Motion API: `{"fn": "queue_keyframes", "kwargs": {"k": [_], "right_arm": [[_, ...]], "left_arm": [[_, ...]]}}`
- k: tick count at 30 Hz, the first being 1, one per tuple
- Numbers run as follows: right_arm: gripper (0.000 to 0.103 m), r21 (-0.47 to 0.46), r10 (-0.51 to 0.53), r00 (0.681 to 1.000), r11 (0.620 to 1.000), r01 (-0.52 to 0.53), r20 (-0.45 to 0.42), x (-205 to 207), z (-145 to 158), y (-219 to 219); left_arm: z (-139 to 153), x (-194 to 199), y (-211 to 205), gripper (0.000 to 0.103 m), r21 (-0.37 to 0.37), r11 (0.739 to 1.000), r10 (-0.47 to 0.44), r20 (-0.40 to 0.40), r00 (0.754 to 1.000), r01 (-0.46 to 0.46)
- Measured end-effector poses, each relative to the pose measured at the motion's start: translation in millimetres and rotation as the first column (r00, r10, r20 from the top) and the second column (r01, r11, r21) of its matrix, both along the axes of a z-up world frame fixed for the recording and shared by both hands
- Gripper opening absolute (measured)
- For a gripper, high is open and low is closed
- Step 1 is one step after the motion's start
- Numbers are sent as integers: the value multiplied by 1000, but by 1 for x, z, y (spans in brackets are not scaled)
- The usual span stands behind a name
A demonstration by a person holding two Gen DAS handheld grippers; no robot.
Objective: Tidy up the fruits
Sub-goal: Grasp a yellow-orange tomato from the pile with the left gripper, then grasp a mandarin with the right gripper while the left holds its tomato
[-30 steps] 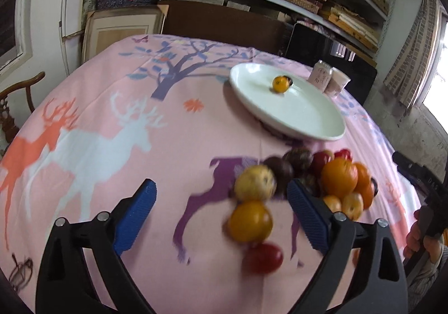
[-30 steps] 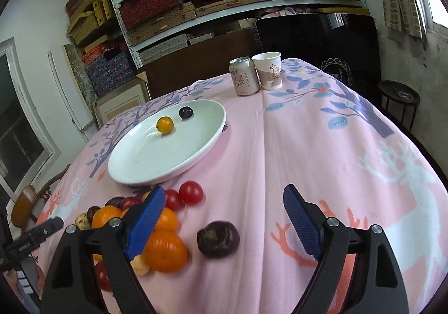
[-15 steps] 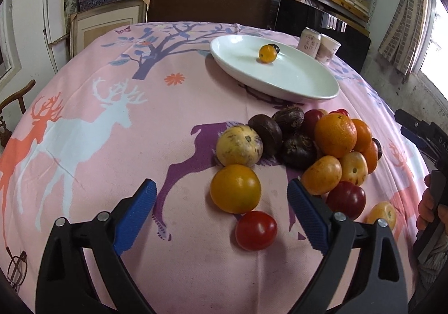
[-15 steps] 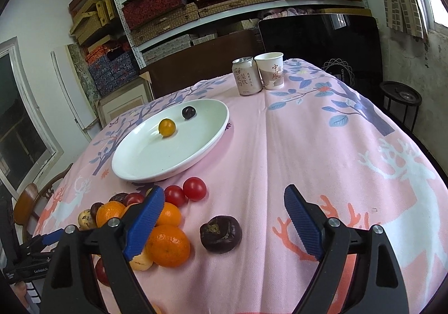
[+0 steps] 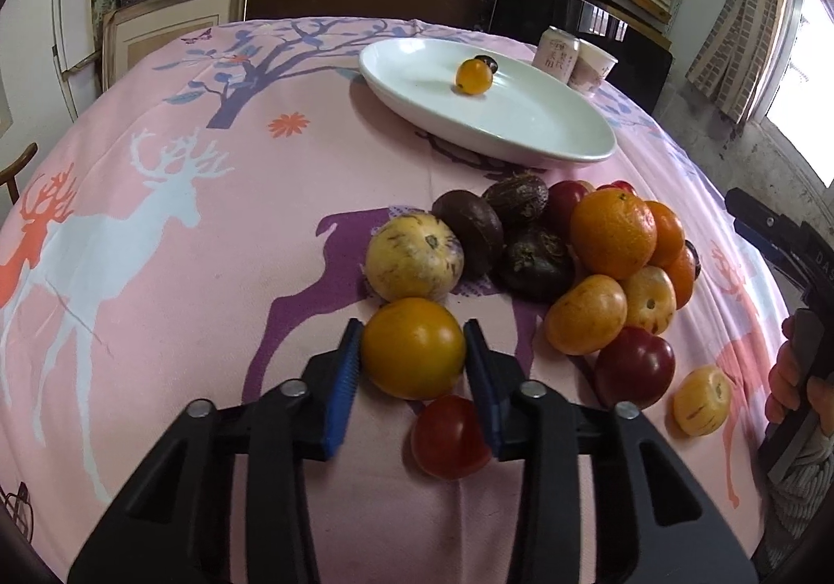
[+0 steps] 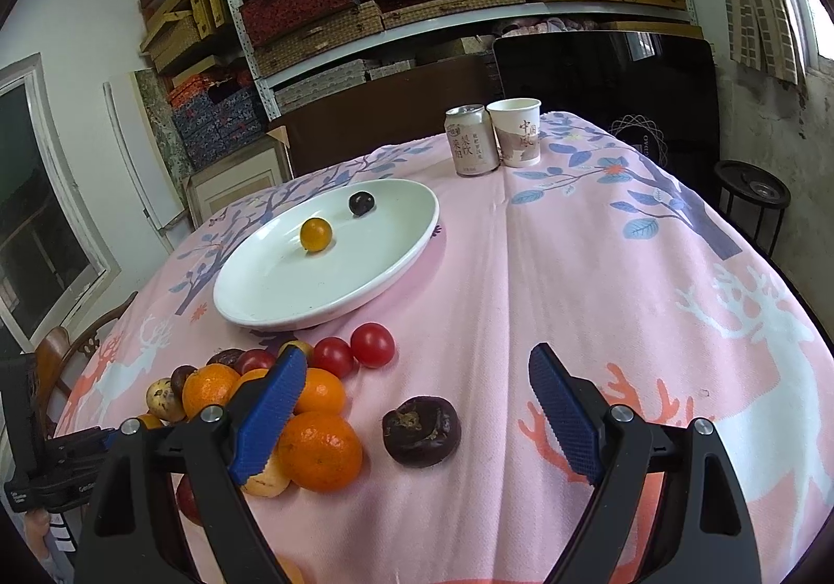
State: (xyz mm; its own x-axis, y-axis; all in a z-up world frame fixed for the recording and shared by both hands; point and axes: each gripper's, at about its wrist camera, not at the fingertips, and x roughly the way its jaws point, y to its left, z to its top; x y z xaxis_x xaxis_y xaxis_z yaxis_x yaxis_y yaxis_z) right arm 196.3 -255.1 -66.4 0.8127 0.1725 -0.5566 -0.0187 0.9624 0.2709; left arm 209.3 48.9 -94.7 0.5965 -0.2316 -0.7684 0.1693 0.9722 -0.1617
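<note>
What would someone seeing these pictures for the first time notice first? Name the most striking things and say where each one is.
The eye goes first to the left tongs, their blue pads closed on either side of a yellow-orange tomato at the near edge of a heap of mixed fruit on the pink deer-print tablecloth. Beyond the heap sits a white plate holding just two small fruits. The right tongs hang open near a lone dark fruit.

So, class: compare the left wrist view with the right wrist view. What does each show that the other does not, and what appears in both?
Only the left wrist view shows the left gripper closed on a yellow-orange tomato, with a red tomato just below.

Only the right wrist view shows the open right gripper and a lone dark fruit between its fingers.

Both show the white plate holding two small fruits, the can and the paper cup.
</note>
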Motion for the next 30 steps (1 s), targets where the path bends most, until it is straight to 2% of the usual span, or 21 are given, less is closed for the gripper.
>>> {"fn": "queue_keyframes", "kwargs": {"k": [3,7,10,14,17,19,21,26,30], "right_arm": [[88,-25,47,998,999,-46,31,-5,4,10],[88,-136,134,989,983,-125,63,-12,7,40],[88,-207,193,979,962,-175,71,-18,8,59],[87,-244,275,955,939,-242,114,-26,15,82],[87,-315,348,930,901,-298,116,-29,18,108],[76,-353,385,919,875,-333,88,-25,17,122],[70,-395,414,909,845,-361,53,-18,14,134],[66,-413,445,894,808,-420,-39,2,3,146],[48,-449,464,881,772,-451,-87,9,-2,154]], "left_arm": [[2,-1,3,38,-15,1000,8,9,1000,-8],[3,-3,4,38,-9,1000,7,22,1000,-7],[3,-2,3,38,-9,1000,7,18,1000,-7],[2,-2,3,38,-9,1000,5,11,1000,-5],[0,-1,4,38,-13,1000,6,2,1000,-6],[-1,-1,4,38,-12,1000,5,-2,1000,-5],[0,0,3,38,-11,1000,4,-2,1000,-4],[-1,0,3,38,-15,1000,3,-5,1000,-3],[-2,0,2,38,-19,1000,2,-7,1000,-2]]}}
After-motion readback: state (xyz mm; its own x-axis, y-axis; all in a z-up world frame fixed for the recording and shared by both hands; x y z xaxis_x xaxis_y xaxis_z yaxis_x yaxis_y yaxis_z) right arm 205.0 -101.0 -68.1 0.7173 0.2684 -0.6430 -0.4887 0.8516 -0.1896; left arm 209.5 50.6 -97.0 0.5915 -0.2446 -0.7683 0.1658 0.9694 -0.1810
